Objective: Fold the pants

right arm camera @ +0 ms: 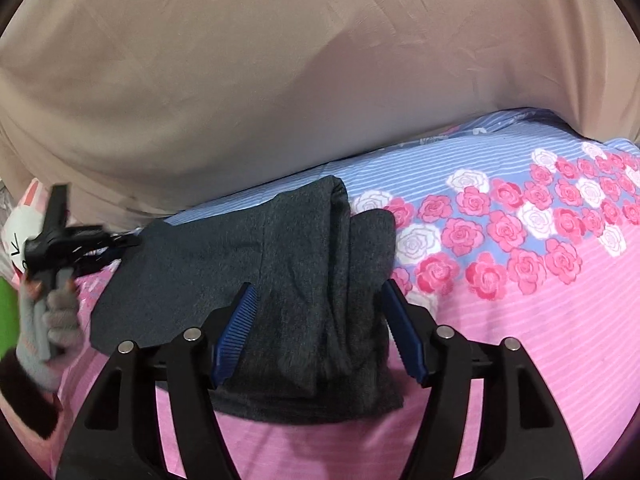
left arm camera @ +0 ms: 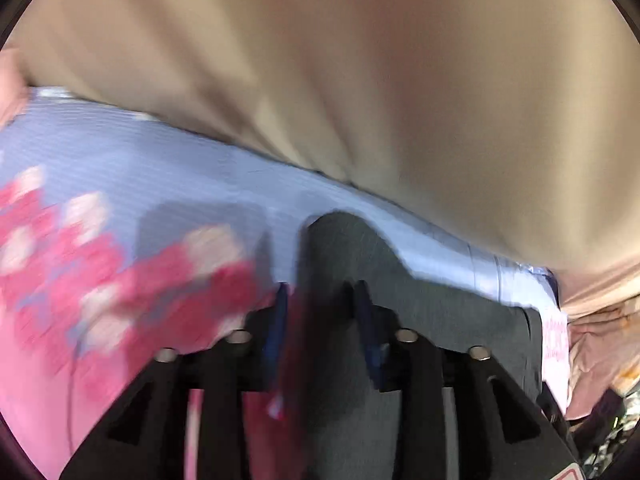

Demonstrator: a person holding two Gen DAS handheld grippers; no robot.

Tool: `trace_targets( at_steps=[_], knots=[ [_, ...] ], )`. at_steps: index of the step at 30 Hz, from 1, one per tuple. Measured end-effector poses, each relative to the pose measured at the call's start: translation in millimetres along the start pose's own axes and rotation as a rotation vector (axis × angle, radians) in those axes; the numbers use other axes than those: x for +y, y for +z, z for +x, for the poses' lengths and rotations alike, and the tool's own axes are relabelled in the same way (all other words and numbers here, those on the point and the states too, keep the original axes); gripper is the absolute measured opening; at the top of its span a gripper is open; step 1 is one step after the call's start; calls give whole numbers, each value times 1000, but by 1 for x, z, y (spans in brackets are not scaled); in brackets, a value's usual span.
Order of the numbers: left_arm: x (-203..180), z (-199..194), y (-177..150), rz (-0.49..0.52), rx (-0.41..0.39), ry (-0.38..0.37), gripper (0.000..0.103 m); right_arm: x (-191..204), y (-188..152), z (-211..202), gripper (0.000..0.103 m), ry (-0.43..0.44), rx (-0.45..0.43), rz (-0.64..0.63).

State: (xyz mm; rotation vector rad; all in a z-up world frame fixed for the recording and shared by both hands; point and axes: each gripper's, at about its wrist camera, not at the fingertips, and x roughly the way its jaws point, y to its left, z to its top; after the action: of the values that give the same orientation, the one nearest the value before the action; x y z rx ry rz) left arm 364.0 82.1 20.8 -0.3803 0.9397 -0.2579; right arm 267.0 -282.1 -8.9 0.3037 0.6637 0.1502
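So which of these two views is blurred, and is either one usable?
Left wrist: heavy motion blur, the rose-print sheet smeared, the left hand-held gripper soft. Right wrist: sharp, evenly lit, dark grey pants and roses crisp between the open right hand-held gripper; fisheye bends the edges.

Black two-finger grippers [right arm camera: 318, 330] with ribbed blue pads [right arm camera: 236, 332], silver bolts; grey fingerless glove [right arm camera: 56, 320], apparently dark fuzzy cuff.
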Motion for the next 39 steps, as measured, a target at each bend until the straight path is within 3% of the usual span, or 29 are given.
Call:
trace_targets(
  at_steps=[2,4,7,8,9,10,12,13,16,18,22,23,25,27,28,31,33,36,38,39],
  knots=[
    [4,-36,-31,13,-36,-1,74,1,-3,-4,62,2,20,6],
    [8,-49,-60,16,-27,-8,84,2,-6,-5,62,6,41,20],
    [7,-35,-94,7,69,-39,81,4,-12,0,58,-18,72,9],
    [1,-39,-103,45,22,-18,75,6,-14,0,44,-26,75,0],
    [-3,-42,-107,88,11,-8,58,9,-15,-2,41,-36,73,-12],
    [-10,-38,-110,105,67,-64,27,10,-15,-5,34,-40,62,-15],
    [-16,-48,-108,75,81,-46,16,9,-13,-19,26,-48,21,2],
    [-15,-51,-107,63,98,-41,17,8,-13,-25,19,-58,10,5],
    [7,-42,-105,-19,139,-22,26,-7,-22,-20,23,-141,53,19],
    [7,-49,-107,-25,112,-25,26,-13,-24,-28,22,-118,39,73],
    [-30,-77,-124,135,-16,106,26,21,-18,-52,16,-103,-61,-46],
    [-42,-82,-131,174,-46,138,34,28,-19,-47,14,-96,-46,-73],
    [-55,-83,-142,218,-79,168,45,29,-32,-10,11,-170,89,-112],
    [-66,-79,-154,240,-91,183,53,18,-33,-14,9,-148,87,-74],
    [-71,-77,-161,246,-98,193,57,15,-28,-26,10,-128,76,-47],
    [-71,-76,-172,240,-117,202,59,4,-20,-48,32,-43,16,36],
    [-69,-76,-177,226,-138,183,60,-5,-14,-40,35,6,18,84],
    [-72,-82,-181,251,-205,198,61,-5,-5,-13,36,-45,49,58],
    [-73,-86,-184,273,-241,212,69,-4,-6,5,51,-83,84,44],
    [-73,-87,-185,276,-248,211,69,-3,-10,11,50,-80,91,41]
  ],
)
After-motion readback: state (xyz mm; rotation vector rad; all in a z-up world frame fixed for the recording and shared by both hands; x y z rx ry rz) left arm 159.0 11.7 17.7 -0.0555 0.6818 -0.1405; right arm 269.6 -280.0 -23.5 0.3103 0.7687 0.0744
